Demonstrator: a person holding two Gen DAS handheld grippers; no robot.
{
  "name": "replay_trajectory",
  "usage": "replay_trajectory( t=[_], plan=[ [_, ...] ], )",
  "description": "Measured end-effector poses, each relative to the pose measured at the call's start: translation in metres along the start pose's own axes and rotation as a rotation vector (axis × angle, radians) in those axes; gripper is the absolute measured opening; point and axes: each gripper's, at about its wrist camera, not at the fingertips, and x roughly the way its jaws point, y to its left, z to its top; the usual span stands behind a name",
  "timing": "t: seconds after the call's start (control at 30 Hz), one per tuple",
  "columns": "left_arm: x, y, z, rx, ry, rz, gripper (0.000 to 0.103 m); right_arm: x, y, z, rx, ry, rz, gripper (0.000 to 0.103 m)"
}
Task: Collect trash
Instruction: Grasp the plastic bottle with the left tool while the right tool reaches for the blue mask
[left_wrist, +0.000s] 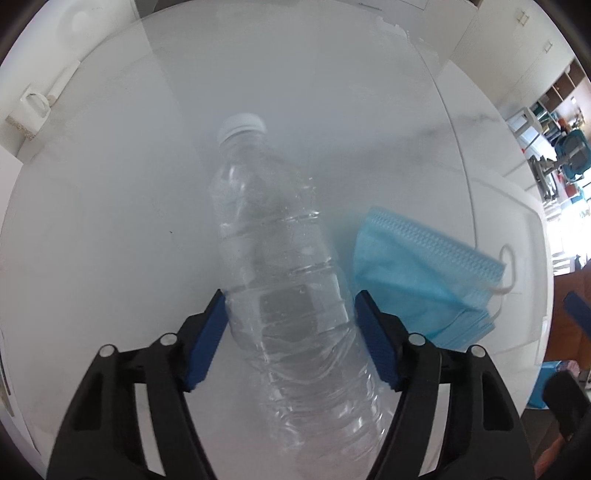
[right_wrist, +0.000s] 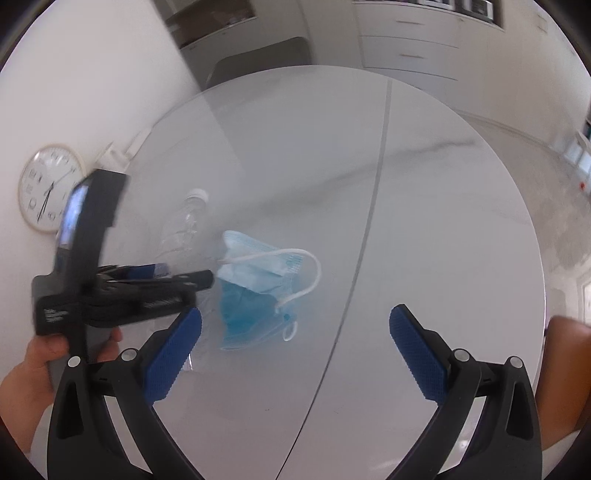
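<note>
A clear plastic bottle (left_wrist: 280, 258) with a white cap lies on the round white table (left_wrist: 110, 221). My left gripper (left_wrist: 290, 295) points down over it, and both blue pads (left_wrist: 207, 339) sit against the bottle's sides. A crumpled blue face mask (left_wrist: 417, 273) lies just right of the bottle. In the right wrist view, the mask (right_wrist: 255, 295) lies ahead and left of my right gripper (right_wrist: 295, 317), which hangs open above the table with nothing between its fingers. Further left there, the left gripper (right_wrist: 184, 273) is held by a hand (right_wrist: 40, 354) at the bottle (right_wrist: 184, 229).
A seam (right_wrist: 369, 221) runs across the table top. A wall clock (right_wrist: 48, 188) hangs at the left, and a dark chair back (right_wrist: 258, 55) stands beyond the far edge. A white holder (left_wrist: 33, 107) sits off the table's left. Shelves (left_wrist: 554, 129) stand far right.
</note>
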Motion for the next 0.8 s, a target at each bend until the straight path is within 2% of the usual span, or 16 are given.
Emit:
replay_trajectory(
  t=[0.07,0.17,0.27,0.37,0.53,0.6,0.67,0.73,0.8],
  plan=[
    [0.0,0.002,-0.004,0.033,-0.003,0.003,0.064,0.001,0.008,0.004,-0.062,0.022,0.027,0.101],
    [-0.001,0.005,-0.009,0.084,-0.004,0.013,0.063,0.007,0.023,0.013,-0.223,0.073,0.113,0.101],
    [-0.003,0.016,-0.014,0.105,-0.012,0.026,0.063,0.018,0.046,0.021,-0.476,0.149,0.156,0.101],
    [-0.003,0.024,-0.018,0.097,-0.006,0.016,0.063,0.028,0.066,0.027,-0.661,0.218,0.177,0.101],
    [-0.002,0.033,-0.023,0.098,-0.009,0.016,0.063,0.05,0.094,0.049,-0.836,0.332,0.223,0.101],
    [0.002,0.029,-0.019,0.093,-0.011,0.013,0.063,0.07,0.104,0.059,-0.945,0.394,0.201,0.101],
    [0.004,0.028,-0.019,0.085,-0.016,0.013,0.063,0.09,0.108,0.068,-0.999,0.449,0.17,0.101],
    [0.005,0.03,-0.019,0.067,-0.017,0.004,0.064,0.11,0.109,0.078,-1.018,0.514,0.18,0.101],
    [0.006,0.03,-0.018,0.053,-0.018,-0.003,0.064,0.121,0.11,0.085,-1.033,0.538,0.193,0.101]
  ],
)
